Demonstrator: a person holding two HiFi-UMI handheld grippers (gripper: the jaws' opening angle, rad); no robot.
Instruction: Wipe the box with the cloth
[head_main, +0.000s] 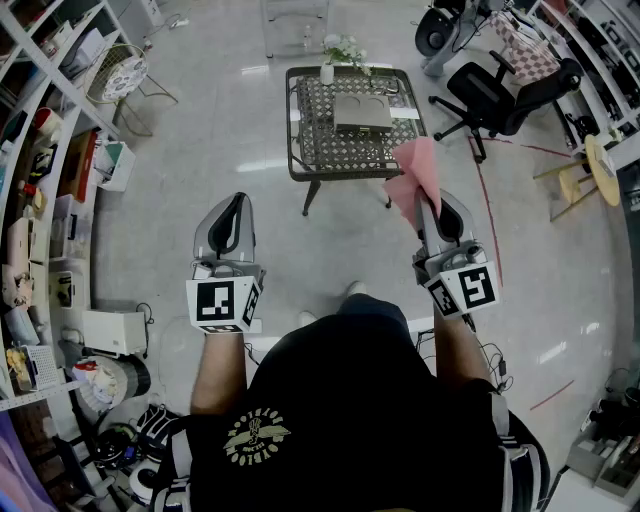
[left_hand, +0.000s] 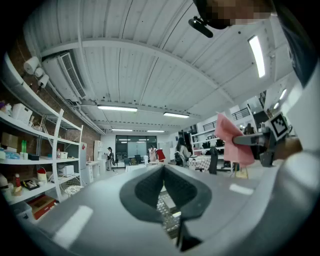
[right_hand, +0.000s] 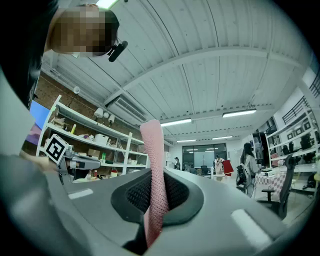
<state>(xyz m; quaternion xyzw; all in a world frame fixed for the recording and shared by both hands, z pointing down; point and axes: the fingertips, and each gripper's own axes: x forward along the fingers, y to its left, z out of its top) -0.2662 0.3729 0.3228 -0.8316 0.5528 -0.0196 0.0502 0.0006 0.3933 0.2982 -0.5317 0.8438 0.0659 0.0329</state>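
A flat grey box (head_main: 362, 112) lies on the metal lattice table (head_main: 312, 150) ahead of me, well beyond both grippers. My right gripper (head_main: 432, 207) is shut on a pink cloth (head_main: 416, 176), which sticks up past the jaws. In the right gripper view the cloth (right_hand: 154, 180) runs as a folded strip between the pads. My left gripper (head_main: 237, 204) is held level with the right one, shut with nothing in it; in its own view the jaws (left_hand: 163, 172) meet, and the cloth (left_hand: 232, 139) shows at the right.
A small vase of flowers (head_main: 335, 55) stands at the table's far edge. Shelving (head_main: 45, 180) with clutter lines the left side. An office chair (head_main: 500, 95) and a wooden stool (head_main: 585, 170) stand at the right. Bare floor lies between me and the table.
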